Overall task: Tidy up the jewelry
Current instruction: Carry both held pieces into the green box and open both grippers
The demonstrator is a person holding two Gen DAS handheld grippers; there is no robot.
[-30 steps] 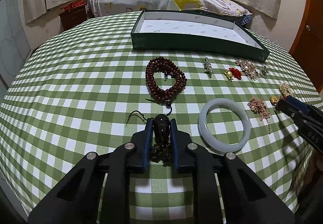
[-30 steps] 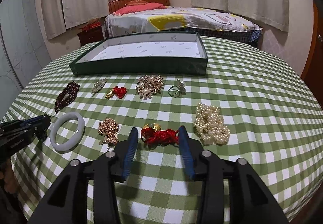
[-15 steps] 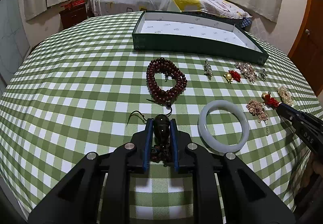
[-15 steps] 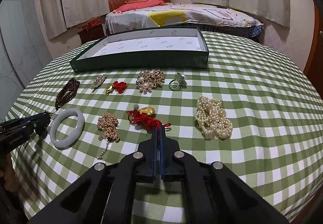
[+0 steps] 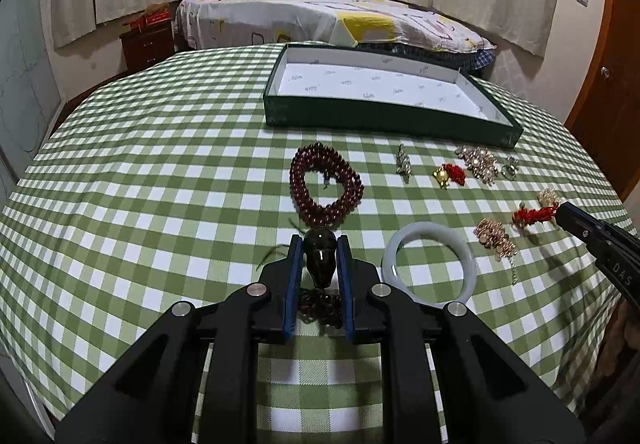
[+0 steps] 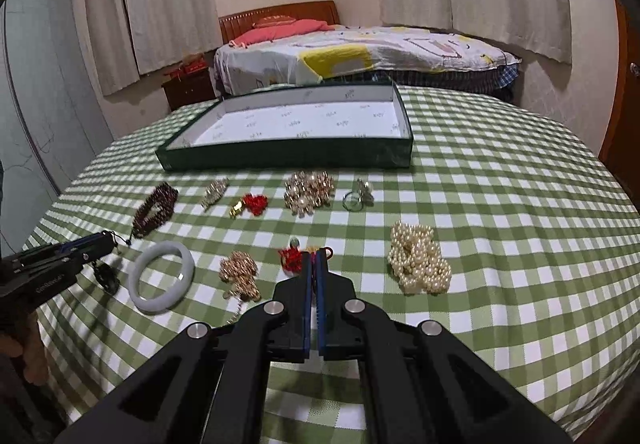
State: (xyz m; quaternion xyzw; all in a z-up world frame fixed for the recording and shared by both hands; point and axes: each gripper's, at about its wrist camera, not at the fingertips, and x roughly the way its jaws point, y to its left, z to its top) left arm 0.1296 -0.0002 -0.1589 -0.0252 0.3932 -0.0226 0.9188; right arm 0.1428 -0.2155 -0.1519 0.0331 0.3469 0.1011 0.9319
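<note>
- Barely started tbh: the shallow dark green box with a white printed lining (image 6: 288,158) has nothing in it, every piece is outside it on the green checked tabletop (image 5: 132,180).
- Left tool (image 5: 319,258) is clamped on a dark glossy bead pendant with beads dangling under it (image 5: 320,256).
- Right tool (image 6: 314,264) is pinched tight on the red knotted cord charm (image 6: 291,258), looks lifted.
- Still lying loose: dark red bead bracelet (image 5: 324,184), pale jade bangle (image 5: 430,264), white pearl pile (image 6: 418,262), gold clusters, a ring.
- So basically everything's left to move into the box.
</note>
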